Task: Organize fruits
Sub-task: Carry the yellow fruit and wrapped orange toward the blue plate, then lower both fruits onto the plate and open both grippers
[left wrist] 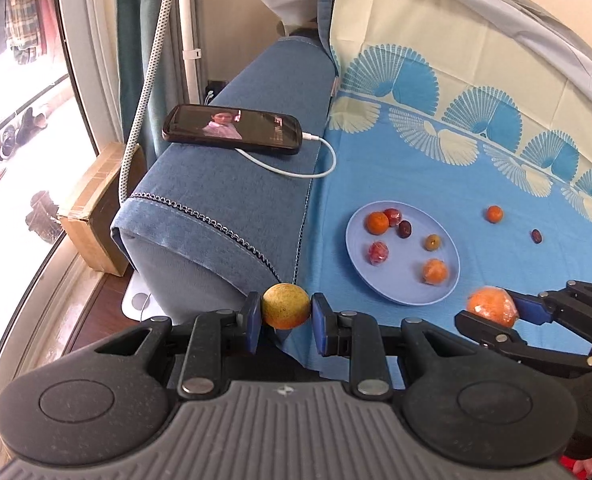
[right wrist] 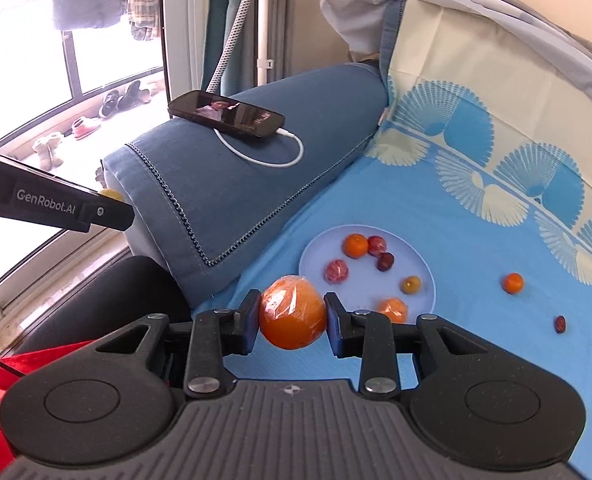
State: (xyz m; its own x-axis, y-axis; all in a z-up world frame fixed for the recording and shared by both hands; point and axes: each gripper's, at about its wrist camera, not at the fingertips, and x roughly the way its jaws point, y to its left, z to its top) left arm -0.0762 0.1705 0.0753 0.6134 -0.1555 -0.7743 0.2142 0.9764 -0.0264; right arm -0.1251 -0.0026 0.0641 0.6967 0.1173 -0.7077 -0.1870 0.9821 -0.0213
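My left gripper (left wrist: 286, 320) is shut on a yellow-green round fruit (left wrist: 286, 305), held in the air near the sofa arm. My right gripper (right wrist: 292, 318) is shut on a plastic-wrapped orange (right wrist: 292, 312), held above the blue cover just in front of the pale blue plate (right wrist: 424, 264); it also shows in the left wrist view (left wrist: 492, 306). The plate (left wrist: 356, 248) holds several small fruits: oranges, wrapped red ones, a dark one, a greenish one. A small orange (left wrist: 494, 213) and a dark fruit (left wrist: 536, 235) lie on the cover right of the plate.
A blue padded sofa arm (left wrist: 223, 184) carries a phone (left wrist: 231, 128) with a white charging cable (left wrist: 296, 168). A cardboard box (left wrist: 95, 208) sits by the window at left. The patterned cover rises up the backrest (left wrist: 436, 40) behind the plate.
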